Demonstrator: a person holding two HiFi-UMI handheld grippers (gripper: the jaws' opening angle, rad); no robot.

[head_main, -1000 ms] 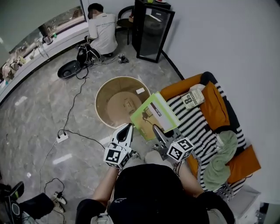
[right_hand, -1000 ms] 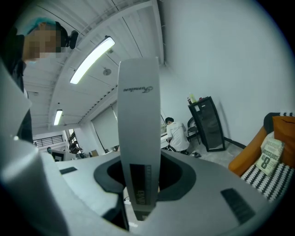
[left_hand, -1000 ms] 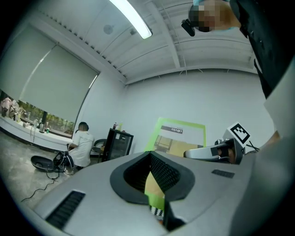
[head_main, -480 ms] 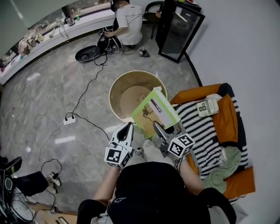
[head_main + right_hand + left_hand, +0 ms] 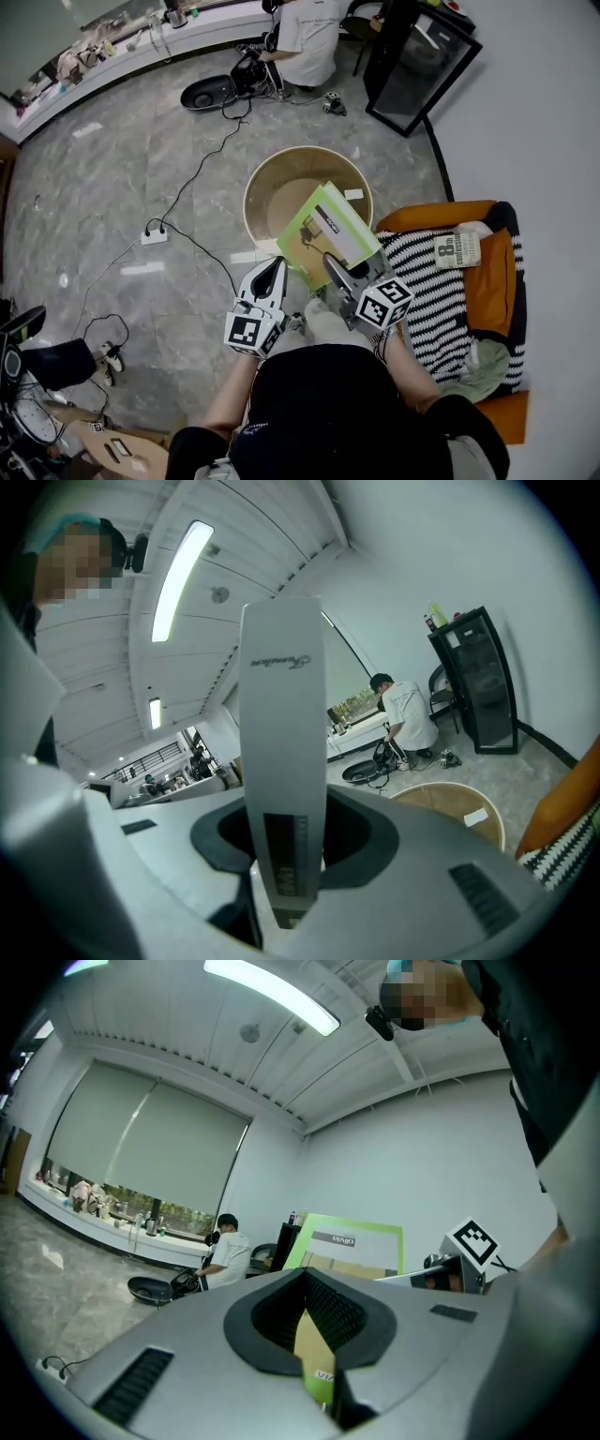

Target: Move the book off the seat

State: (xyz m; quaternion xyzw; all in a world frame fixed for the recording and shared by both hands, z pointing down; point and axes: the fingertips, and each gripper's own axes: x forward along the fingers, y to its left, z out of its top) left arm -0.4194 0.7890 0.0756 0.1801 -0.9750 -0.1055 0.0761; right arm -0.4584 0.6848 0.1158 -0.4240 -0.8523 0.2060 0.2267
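The green book (image 5: 328, 234), judged light, thin and stiff, is gripped at its lower edge by the right tongs (image 5: 335, 265), mid-frame above the round desk (image 5: 305, 150). The left tongs (image 5: 276, 269) are closed together, empty.

A book (image 5: 457, 249) is lying at the seat's (image 5: 441, 314) far corner, a green cloth (image 5: 487, 361) at its near end; a power strip (image 5: 153, 236) is lying on the floor (image 5: 103, 178).

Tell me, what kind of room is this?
Probably an office lounge or workroom: there's an orange sofa, a round wooden table, and a long counter by the windows, with cables trailing across the floor.
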